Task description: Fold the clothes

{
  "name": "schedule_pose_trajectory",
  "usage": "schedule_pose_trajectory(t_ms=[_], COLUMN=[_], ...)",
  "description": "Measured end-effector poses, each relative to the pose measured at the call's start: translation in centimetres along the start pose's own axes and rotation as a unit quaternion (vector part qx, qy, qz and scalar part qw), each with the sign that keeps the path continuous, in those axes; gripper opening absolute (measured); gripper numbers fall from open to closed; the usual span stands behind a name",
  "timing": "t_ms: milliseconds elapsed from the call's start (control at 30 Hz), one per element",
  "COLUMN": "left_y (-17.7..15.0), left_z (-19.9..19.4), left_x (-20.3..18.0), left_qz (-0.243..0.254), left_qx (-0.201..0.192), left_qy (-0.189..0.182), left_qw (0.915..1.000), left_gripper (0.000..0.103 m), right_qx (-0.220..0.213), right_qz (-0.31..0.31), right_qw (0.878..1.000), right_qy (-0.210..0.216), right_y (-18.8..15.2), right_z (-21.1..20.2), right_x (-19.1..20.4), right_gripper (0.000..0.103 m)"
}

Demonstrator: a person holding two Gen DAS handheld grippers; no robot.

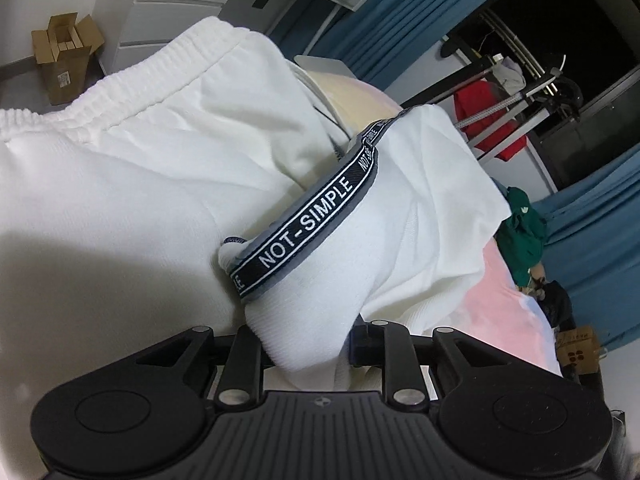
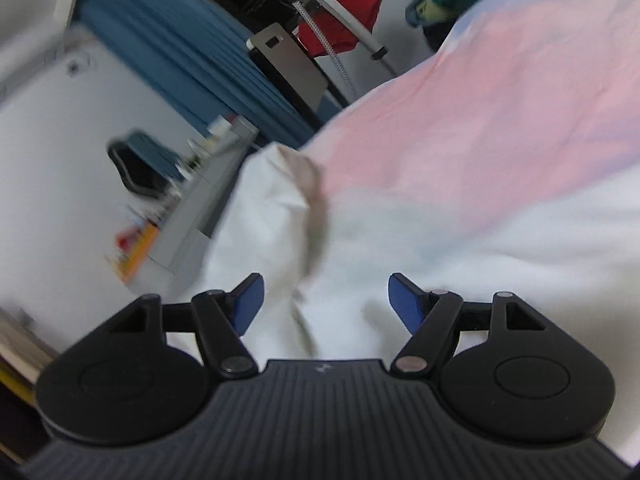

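A white garment (image 1: 132, 168) with an elastic ribbed hem and a black "NOT-SIMPLE" band (image 1: 316, 216) fills the left wrist view. My left gripper (image 1: 308, 344) is shut on a ribbed white fold of it, holding the cloth up; the fingertips are hidden by fabric. In the right wrist view, my right gripper (image 2: 324, 300) is open and empty, blue pads (image 2: 406, 304) spread apart just above a pink-and-white sheet (image 2: 460, 128). A white cloth corner (image 2: 272, 208) lies ahead of the left pad. This view is motion-blurred.
A clothes rack with a red garment (image 1: 488, 120) and a green garment (image 1: 524, 232) stands beyond the bed. Blue curtains (image 1: 592, 248) hang behind. A cardboard box (image 1: 64, 60) sits by a white cabinet. A grey shelf unit (image 2: 200, 200) stands left of the bed.
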State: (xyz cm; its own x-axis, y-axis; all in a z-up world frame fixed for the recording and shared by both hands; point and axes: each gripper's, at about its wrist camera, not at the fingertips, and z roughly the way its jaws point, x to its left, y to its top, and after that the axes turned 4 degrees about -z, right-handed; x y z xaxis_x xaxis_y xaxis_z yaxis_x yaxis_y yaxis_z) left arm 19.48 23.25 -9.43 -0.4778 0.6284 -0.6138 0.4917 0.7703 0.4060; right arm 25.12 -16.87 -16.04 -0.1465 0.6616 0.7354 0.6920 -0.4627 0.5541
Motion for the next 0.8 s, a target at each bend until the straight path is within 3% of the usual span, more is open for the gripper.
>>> schedule_pose_trajectory(t_ms=[133, 367, 400, 433, 467, 533, 667, 800], left_y=[-0.5, -0.9, -1.1, -1.2, -1.4, -1.7, -2.0, -2.8], left_z=[0.3, 1.6, 1.7, 1.8, 1.8, 1.7, 1.4, 0.3], left_x=[0.3, 0.2, 0.0, -0.2, -0.4, -0.8, -1.5, -3.0], left_qz=[0.004, 0.019, 0.025, 0.033, 0.040, 0.053, 0.065, 0.091], left_qx=[-0.001, -0.008, -0.012, -0.017, -0.022, -0.030, -0.036, -0.052], left_qy=[-0.007, -0.011, -0.010, -0.008, -0.008, -0.008, -0.029, -0.069], left_qw=[1.0000, 0.9997, 0.9996, 0.9993, 0.9989, 0.9981, 0.9968, 0.9921], left_gripper=[0.024, 0.024, 0.024, 0.025, 0.025, 0.025, 0.030, 0.047], right_qx=[0.008, -0.009, -0.010, -0.014, -0.017, -0.023, -0.080, -0.121], right_qz=[0.033, -0.032, -0.040, -0.050, -0.055, -0.055, -0.089, -0.091], right_qw=[0.999, 0.999, 0.999, 0.998, 0.997, 0.995, 0.989, 0.984], right_qy=[0.020, 0.012, -0.005, -0.025, -0.047, -0.078, -0.090, -0.099], right_y=[2.8, 6.4, 6.7, 7.0, 7.2, 7.4, 8.7, 11.8], right_z=[8.8, 19.9, 21.1, 22.1, 22.9, 23.3, 19.8, 12.7], right_x=[1.4, 6.2, 6.6, 6.9, 7.1, 7.2, 7.7, 6.5], right_gripper=[0.072, 0.070, 0.067, 0.055, 0.034, 0.012, 0.009, 0.009])
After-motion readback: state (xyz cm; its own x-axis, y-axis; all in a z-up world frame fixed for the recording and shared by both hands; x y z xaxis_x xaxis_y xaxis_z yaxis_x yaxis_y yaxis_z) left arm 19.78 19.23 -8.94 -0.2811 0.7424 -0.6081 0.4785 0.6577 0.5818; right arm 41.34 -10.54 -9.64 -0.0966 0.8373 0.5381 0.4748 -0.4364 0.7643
